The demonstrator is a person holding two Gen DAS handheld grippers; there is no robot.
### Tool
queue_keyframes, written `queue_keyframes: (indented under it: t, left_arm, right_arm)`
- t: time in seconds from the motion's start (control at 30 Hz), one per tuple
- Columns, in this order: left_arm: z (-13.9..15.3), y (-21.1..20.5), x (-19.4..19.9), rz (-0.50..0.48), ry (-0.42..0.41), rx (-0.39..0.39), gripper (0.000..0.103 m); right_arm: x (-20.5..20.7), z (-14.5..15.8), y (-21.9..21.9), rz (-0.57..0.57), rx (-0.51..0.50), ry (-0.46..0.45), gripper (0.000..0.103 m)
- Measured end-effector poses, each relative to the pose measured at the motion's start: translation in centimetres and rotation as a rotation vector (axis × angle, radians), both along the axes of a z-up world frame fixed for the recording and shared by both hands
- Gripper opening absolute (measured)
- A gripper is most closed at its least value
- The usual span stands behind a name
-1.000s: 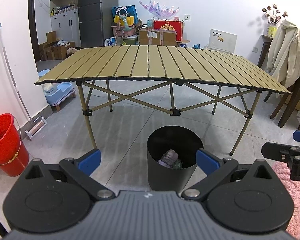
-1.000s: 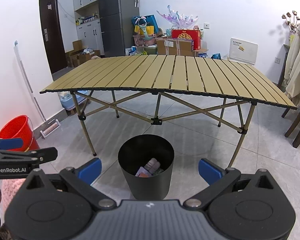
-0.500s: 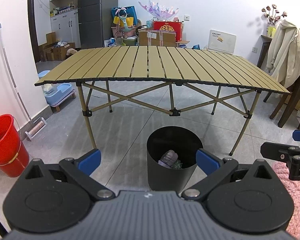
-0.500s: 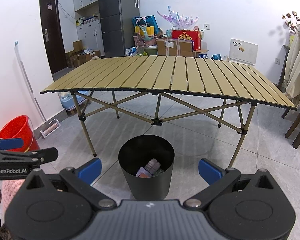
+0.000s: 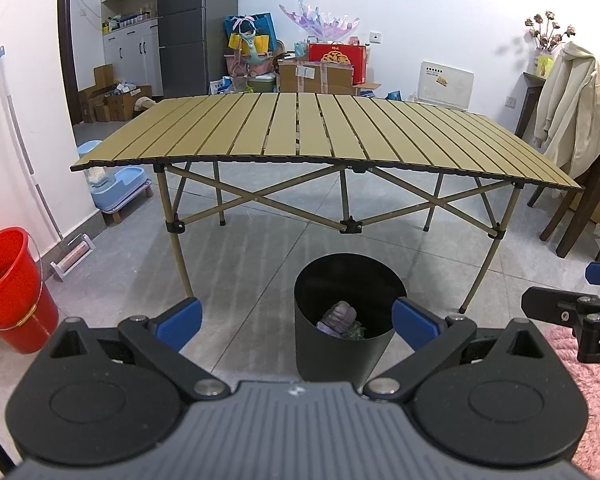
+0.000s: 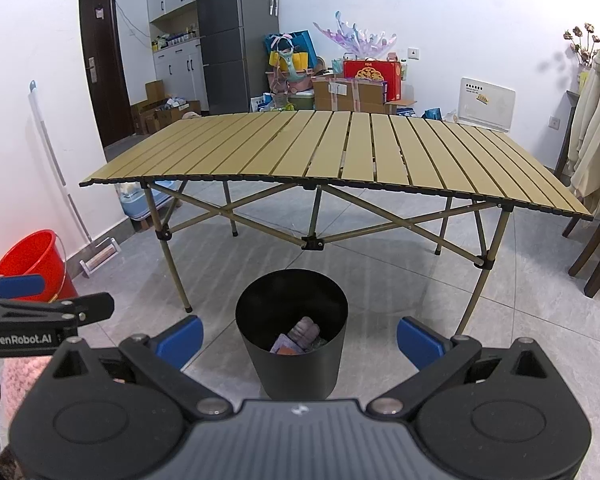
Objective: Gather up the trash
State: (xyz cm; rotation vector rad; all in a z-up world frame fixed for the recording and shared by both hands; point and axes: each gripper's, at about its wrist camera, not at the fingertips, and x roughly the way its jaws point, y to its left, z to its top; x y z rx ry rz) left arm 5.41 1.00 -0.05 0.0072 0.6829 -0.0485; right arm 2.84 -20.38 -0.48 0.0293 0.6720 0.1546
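A black round trash bin [image 5: 346,316] stands on the floor in front of the folding table; it also shows in the right wrist view [image 6: 292,344]. Crumpled trash [image 5: 340,320] lies inside it, with purple and orange pieces [image 6: 300,338] in the right view. My left gripper [image 5: 296,318] is open and empty, held back from the bin. My right gripper [image 6: 298,338] is open and empty, with the bin between its blue fingertips. Each gripper shows at the edge of the other's view.
A slatted tan folding table [image 5: 320,136] stands behind the bin, its top bare. A red bucket [image 5: 8,288] and a mop stand at the left wall. A chair with a coat [image 5: 572,120] is at the right. Boxes sit against the far wall.
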Motion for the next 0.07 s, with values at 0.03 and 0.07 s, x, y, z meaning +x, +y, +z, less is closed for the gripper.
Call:
queue_keyframes:
  t: [0.03,0.07]
  left_arm:
    - [0.06,-0.03,0.09,-0.002,0.0,-0.001,0.103]
    - [-0.21,0.1,0.0,-0.004,-0.001,-0.001,0.103]
  right_arm:
    - [0.0,0.0,0.01,0.0,-0.001,0.0,0.103]
    - [0.0,0.0,0.01,0.0,-0.001,0.001,0.103]
